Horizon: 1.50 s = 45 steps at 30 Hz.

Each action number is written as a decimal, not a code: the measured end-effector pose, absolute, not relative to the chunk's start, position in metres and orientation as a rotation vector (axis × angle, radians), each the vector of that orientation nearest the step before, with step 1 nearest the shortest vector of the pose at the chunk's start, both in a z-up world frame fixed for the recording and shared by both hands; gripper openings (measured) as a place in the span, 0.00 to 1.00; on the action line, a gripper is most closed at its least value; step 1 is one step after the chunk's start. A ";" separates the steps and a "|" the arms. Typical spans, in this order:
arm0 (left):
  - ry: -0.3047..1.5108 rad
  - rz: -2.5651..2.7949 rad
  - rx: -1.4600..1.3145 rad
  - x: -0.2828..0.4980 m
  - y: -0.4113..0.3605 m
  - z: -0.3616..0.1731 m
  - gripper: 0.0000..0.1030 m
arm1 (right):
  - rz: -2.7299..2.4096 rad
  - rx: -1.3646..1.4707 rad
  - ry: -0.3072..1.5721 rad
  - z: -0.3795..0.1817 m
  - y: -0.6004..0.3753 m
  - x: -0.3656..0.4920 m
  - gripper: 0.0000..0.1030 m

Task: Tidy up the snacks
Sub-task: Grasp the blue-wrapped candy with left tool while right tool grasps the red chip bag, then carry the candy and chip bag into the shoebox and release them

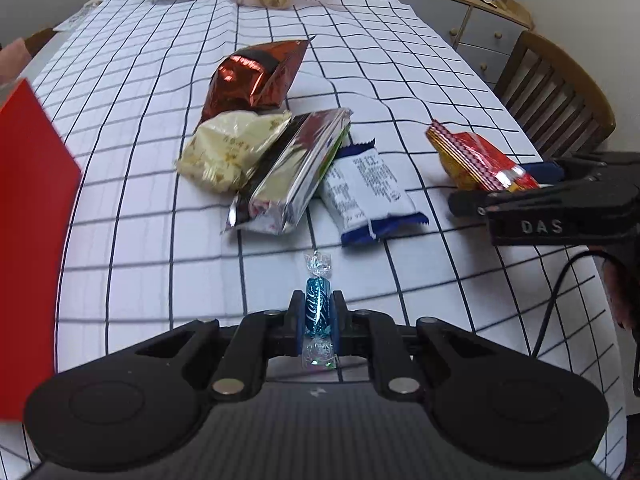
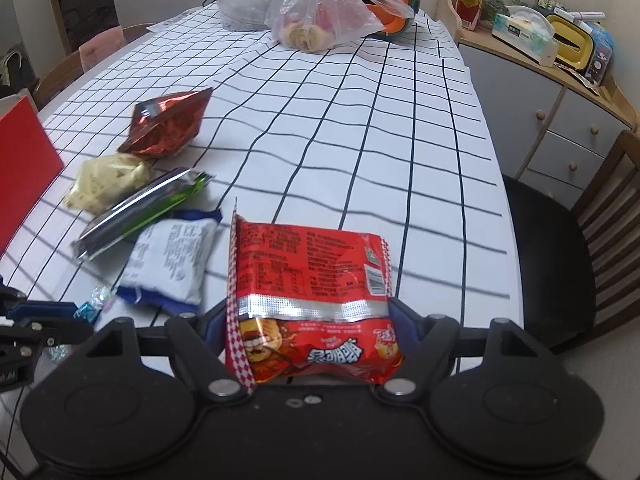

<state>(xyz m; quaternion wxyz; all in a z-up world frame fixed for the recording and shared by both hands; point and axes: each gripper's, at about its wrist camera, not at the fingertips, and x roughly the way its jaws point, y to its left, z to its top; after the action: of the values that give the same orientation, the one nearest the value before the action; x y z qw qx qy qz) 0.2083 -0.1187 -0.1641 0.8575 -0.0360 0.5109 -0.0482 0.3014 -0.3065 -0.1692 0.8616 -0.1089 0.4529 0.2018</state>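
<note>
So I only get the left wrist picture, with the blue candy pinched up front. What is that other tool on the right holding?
Observer: The right tool is shut on a red snack packet, with its printed back and barcode facing up.
Operator: And what is at the table's far end?
Observer: Behind the clear plastic bag stands an orange-lined container with a dark rim.
Operator: Is anything on that wooden chair?
Observer: The chair has a black seat, and nothing visible lies on it.
</note>
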 end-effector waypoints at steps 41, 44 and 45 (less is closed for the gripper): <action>0.874 -0.025 -0.208 0.098 0.071 -0.026 0.12 | 0.649 -0.296 0.744 -0.029 -0.098 0.149 0.75; 0.863 -0.006 -0.208 0.097 0.092 -0.022 0.12 | 0.663 -0.308 0.730 -0.028 -0.075 0.146 0.75; 0.862 0.002 -0.209 0.097 0.099 -0.021 0.12 | 0.666 -0.311 0.729 -0.027 -0.068 0.146 0.75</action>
<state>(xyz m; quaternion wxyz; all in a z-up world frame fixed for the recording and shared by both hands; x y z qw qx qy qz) 0.0967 0.0985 -0.0208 0.9033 -0.1012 0.4170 0.0008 0.1456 -0.0680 -0.0275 0.8690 -0.1487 0.3483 0.3185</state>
